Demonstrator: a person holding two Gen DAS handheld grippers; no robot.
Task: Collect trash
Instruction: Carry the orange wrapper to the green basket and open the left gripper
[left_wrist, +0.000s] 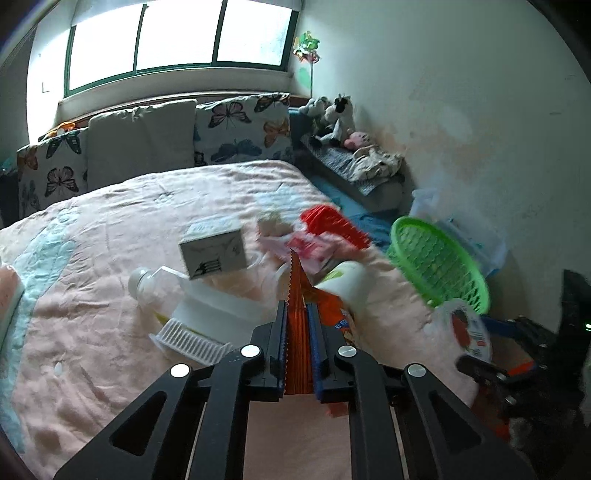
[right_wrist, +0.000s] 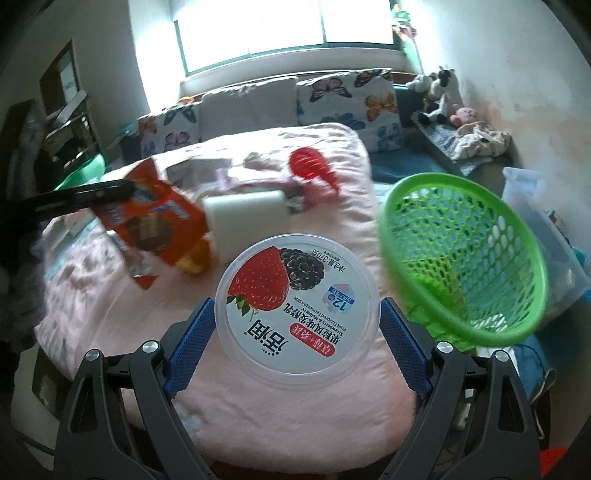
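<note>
My left gripper (left_wrist: 297, 308) is shut on an orange snack wrapper (left_wrist: 297, 347), which stands up between the blue pads above the pink bedspread (left_wrist: 92, 325). The right wrist view shows that wrapper (right_wrist: 155, 225) hanging from the left gripper (right_wrist: 123, 188) at the left. My right gripper (right_wrist: 297, 328) holds a round yogurt cup (right_wrist: 295, 306) with a strawberry lid, one blue pad against each side. A green mesh basket (right_wrist: 465, 258) is tilted just right of the cup, at the bed's edge (left_wrist: 439, 262).
More litter lies on the bed: a white bottle (right_wrist: 247, 218), a grey carton (left_wrist: 214, 251), a red plastic piece (right_wrist: 314, 162), a small white bottle (left_wrist: 144, 284) and a white ribbed tray (left_wrist: 192, 336). Butterfly pillows (left_wrist: 243, 129) line the headboard. A clear bin (right_wrist: 535, 206) stands by the wall.
</note>
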